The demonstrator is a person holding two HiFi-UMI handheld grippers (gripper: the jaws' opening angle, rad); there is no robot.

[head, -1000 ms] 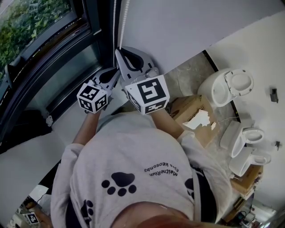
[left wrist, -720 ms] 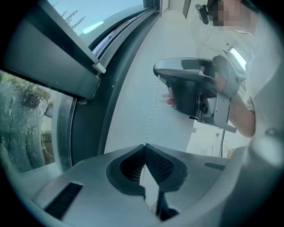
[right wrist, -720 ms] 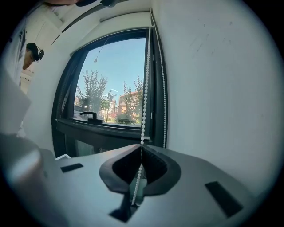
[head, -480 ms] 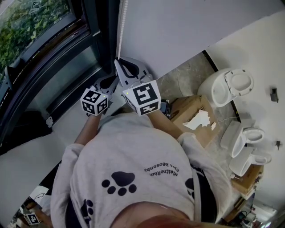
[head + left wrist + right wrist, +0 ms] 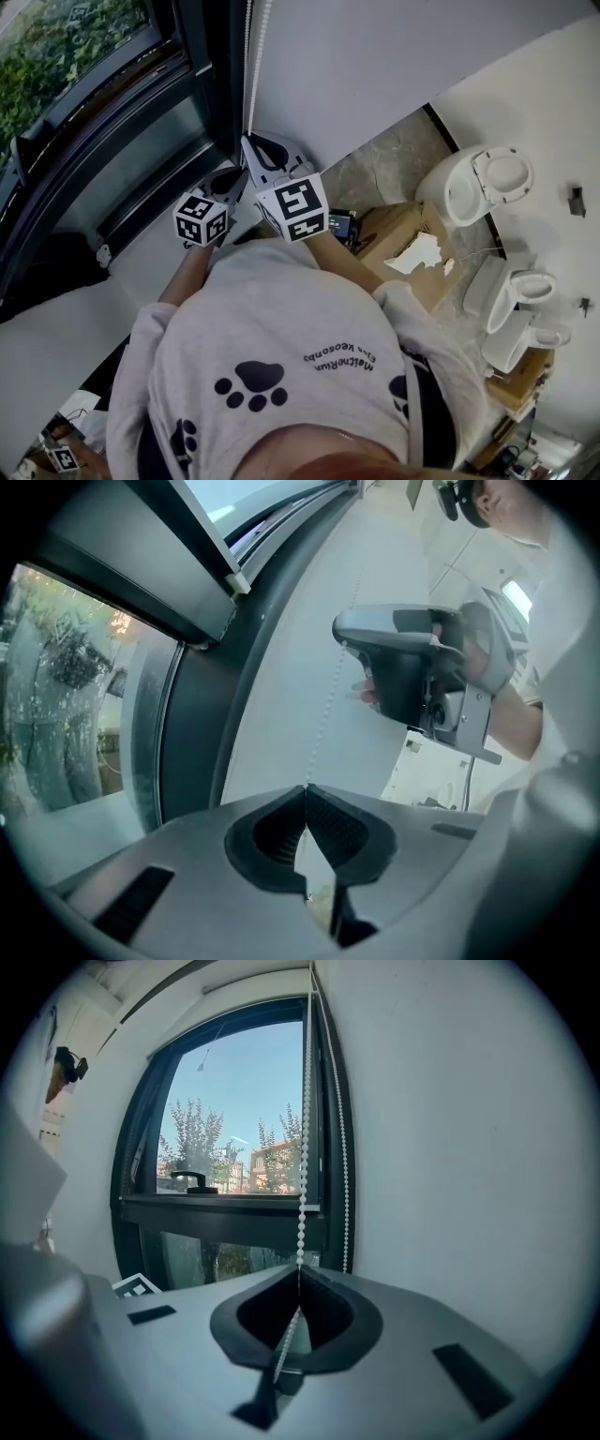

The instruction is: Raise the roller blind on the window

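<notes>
Right gripper (image 5: 251, 142): head view, clamped on bead chain (image 5: 250, 66) at upper centre, beside window (image 5: 112, 141).
Left gripper (image 5: 242, 174): just below, also closed.
Left gripper view: jaws pinched the bead chain.
Right gripper view: bead chain ran through closed jaws; window uncovered.
Risk: a slanted pull could slip the bead chain.

Toilet (image 5: 473, 183) nr prob. cardboard box (image 5: 389, 225)

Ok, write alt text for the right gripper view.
The right tool is shut on the white bead chain, which hangs straight down in front of a dark-framed window into its closed jaws. Trees, buildings and blue sky show through the glass; a plain white wall fills the right side.
</notes>
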